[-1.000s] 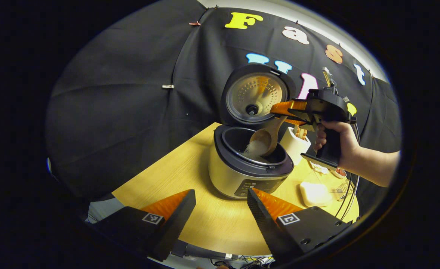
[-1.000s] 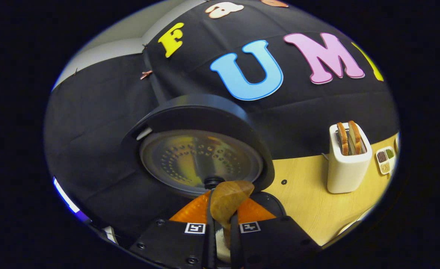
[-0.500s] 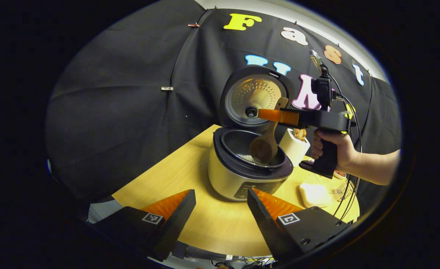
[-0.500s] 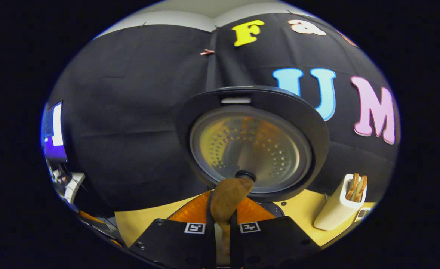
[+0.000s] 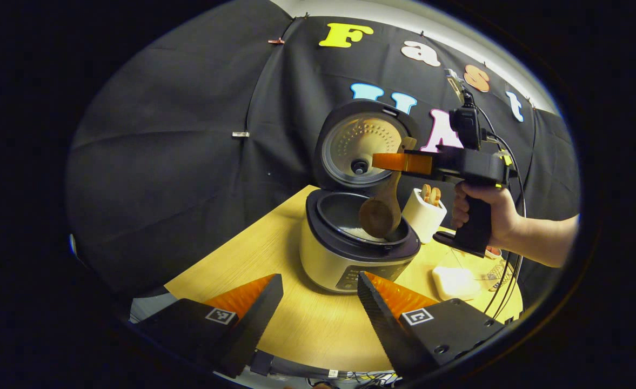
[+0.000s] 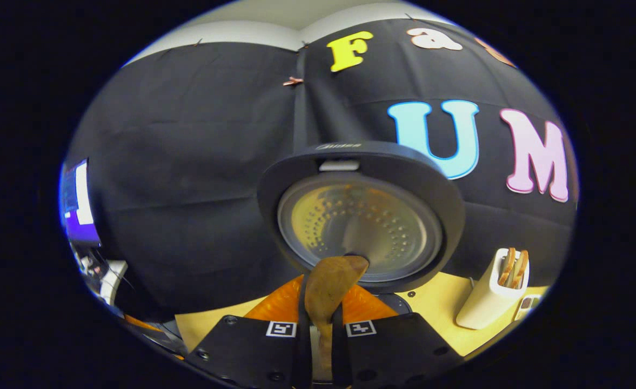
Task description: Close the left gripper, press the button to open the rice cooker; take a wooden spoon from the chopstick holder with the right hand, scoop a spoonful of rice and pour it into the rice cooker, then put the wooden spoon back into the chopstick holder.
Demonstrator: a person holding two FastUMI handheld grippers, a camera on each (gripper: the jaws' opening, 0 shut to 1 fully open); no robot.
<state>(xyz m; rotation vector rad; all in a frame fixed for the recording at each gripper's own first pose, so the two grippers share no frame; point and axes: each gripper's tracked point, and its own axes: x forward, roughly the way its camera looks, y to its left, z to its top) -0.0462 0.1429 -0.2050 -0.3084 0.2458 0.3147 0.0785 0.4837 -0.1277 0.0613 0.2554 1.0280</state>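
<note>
The rice cooker [image 5: 350, 254] stands on the wooden table [image 5: 301, 324] with its lid [image 5: 362, 146] raised and white rice [image 5: 358, 233] in its pot. My right gripper [image 5: 390, 161], held level by a hand [image 5: 482, 208], is shut on the wooden spoon [image 5: 381, 215], whose empty bowl hangs above the pot's right rim. In the right gripper view the spoon handle [image 6: 326, 281] sticks up between the shut gripper [image 6: 320, 329] in front of the lid [image 6: 361, 216]. My left gripper [image 5: 318, 283] stands open in front of the cooker, holding nothing. The white chopstick holder [image 5: 423, 216] sits right of the cooker.
A pale container [image 5: 453, 281] lies on the table to the right of the cooker, with cables [image 5: 504, 281] hanging past it. In the right gripper view the chopstick holder [image 6: 488, 305] holds other wooden utensils [image 6: 514, 266] and a small dish [image 6: 526, 308] sits beside it.
A second ago the spoon was tipping rice into the pot. Since then the right gripper has leveled out and lifted a little, and the empty spoon hangs bowl down. The left gripper stayed put.
</note>
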